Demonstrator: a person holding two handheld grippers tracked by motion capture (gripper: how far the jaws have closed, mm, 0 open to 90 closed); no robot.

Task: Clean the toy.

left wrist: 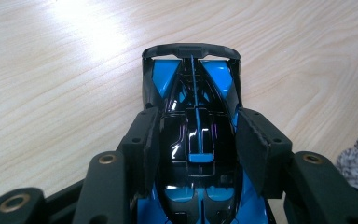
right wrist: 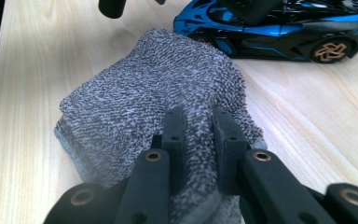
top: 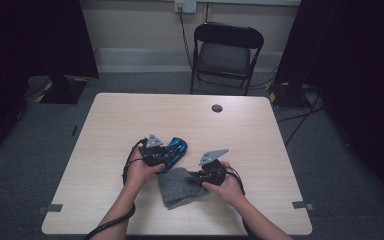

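Note:
A glossy blue and black toy car (left wrist: 191, 84) rests on the wooden table (top: 130, 115) near its middle. My left gripper (left wrist: 198, 140) is shut on the car, one pad pressed on each side of its cabin. In the high view the left gripper (top: 169, 154) sits at the car's (top: 178, 150) near end. A folded grey terry cloth (right wrist: 154, 88) lies just right of the car (right wrist: 270, 32). My right gripper (right wrist: 198, 126) pinches the cloth's near edge between its narrow jaws. From above, the right gripper (top: 192, 177) lies over the cloth (top: 177, 190).
A black folding chair (top: 227, 50) stands beyond the table's far edge. A round cable hole (top: 217, 108) sits in the tabletop at the back. Dark curtains flank the room, and cables run on the floor at the right.

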